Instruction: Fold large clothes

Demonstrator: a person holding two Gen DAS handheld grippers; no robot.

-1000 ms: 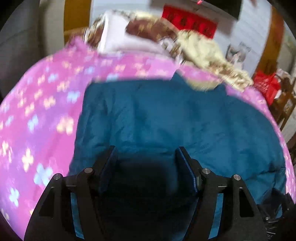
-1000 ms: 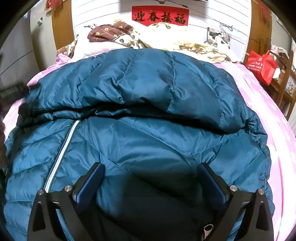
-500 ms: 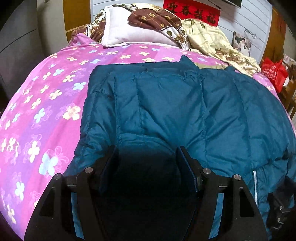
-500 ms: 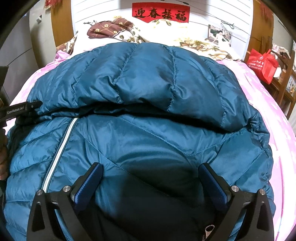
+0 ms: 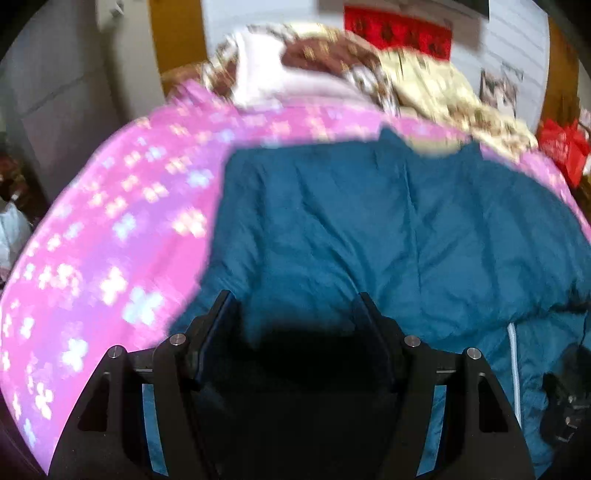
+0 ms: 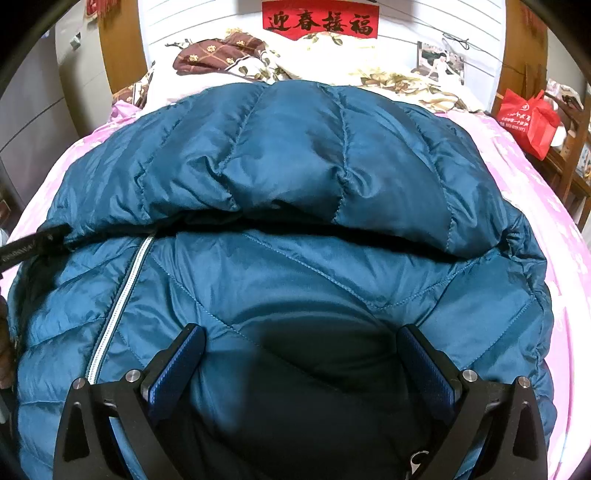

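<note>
On the far wall above the bed hung a red banner (image 6: 320,21) with four black characters, 迎春接福. In the left wrist view the same banner (image 5: 397,35) was too blurred to read. To the far right stood a red bag (image 6: 526,120) printed with white characters and a row of digits, all too small to make out. At the left edge a black strap (image 6: 26,248) carried pale lettering that could not be read.
</note>
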